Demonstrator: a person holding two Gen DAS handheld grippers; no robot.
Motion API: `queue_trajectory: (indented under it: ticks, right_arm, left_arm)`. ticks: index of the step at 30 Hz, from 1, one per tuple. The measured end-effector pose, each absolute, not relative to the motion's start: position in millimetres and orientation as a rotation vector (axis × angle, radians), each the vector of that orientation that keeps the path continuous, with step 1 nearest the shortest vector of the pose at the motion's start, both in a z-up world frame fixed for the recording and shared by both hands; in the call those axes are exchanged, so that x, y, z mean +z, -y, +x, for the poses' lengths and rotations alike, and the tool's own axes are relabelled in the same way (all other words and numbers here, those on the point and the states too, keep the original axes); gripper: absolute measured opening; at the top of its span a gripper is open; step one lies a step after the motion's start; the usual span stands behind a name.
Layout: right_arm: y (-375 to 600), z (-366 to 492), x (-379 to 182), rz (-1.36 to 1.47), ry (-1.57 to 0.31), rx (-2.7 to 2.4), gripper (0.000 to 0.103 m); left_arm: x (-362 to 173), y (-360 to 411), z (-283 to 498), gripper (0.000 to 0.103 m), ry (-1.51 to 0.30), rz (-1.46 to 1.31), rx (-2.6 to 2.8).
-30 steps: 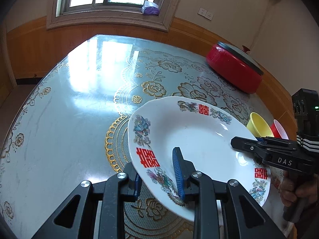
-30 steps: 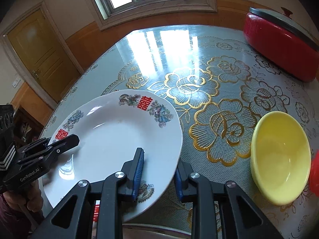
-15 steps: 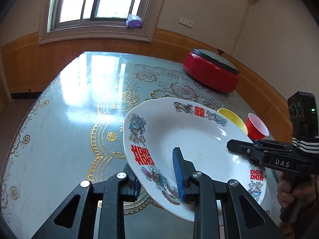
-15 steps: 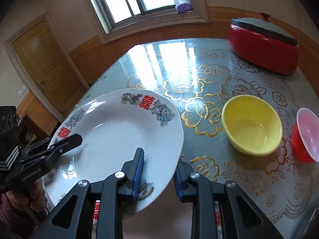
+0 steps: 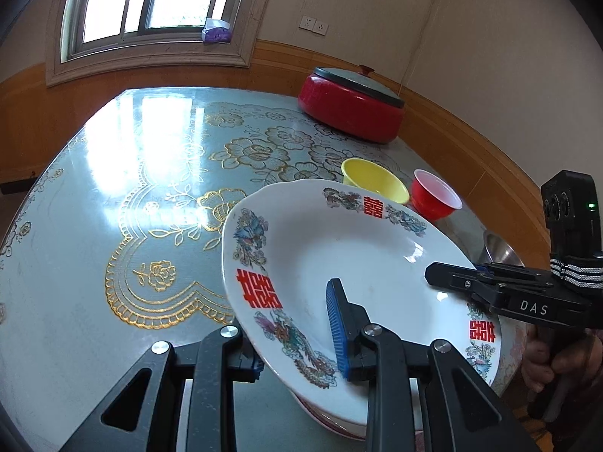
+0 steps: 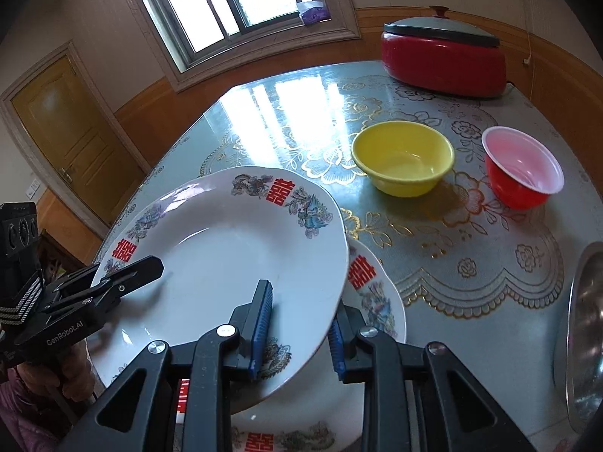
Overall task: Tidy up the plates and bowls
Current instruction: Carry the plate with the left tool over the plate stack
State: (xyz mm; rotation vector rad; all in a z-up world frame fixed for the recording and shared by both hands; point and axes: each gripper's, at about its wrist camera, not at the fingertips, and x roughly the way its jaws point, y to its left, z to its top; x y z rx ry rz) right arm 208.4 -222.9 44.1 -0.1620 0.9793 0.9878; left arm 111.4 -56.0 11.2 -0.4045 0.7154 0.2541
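Between both sets of jaws, the decorated plate (image 6: pixel 226 263) is clamped at opposite rims by the left gripper (image 5: pixel 297 327) and right gripper (image 6: pixel 297 324), tilted just above a second plate (image 6: pixel 377 301). If the rims are released unevenly, chipping against the one below is likely.

Bright daylight comes in from the window (image 5: pixel 150 3) at the upper left and makes white glare on the shiny counter (image 5: pixel 113 139). Edges look bent and dark.
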Motion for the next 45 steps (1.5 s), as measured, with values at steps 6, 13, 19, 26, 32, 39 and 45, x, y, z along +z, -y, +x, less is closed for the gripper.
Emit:
queue_trajectory:
  ticks: [6,13,19,26,32,39,45]
  right_arm:
    - [246.8,200.1,37.1,-0.156,-1.000,0.968,0.027]
    - [259.0,203.8,28.0,-0.145,-1.019,0.949,0.027]
    - [264.9,204.7,19.6,-0.148,-1.031,0.935,0.027]
    - [261.6,204.1,20.6,-0.178,-1.012,0.931,0.027]
    - [259.4,202.6,21.8,-0.205,-1.000,0.920,0.028]
    - [257.1,199.1,23.3,-0.243,-0.974,0.898,0.029]
    - [255.9,197.1,23.4,-0.250,-0.964,0.883,0.029]
  left_arm:
    - [5.4,78.1,106.9,0.029,-0.734,-0.400,0.237]
    - [0.9,92.3,110.9,0.029,-0.758,-0.385,0.233]
    - [-9.0,98.6,117.3,0.031,-0.788,-0.386,0.237]
    - [-13.3,98.9,115.7,0.031,-0.782,-0.395,0.248]
    - [-14.7,97.7,117.2,0.032,-0.788,-0.398,0.250]
    - [-18.0,94.5,119.9,0.033,-0.800,-0.396,0.243]
    - [-18.7,92.7,119.9,0.033,-0.798,-0.392,0.233]
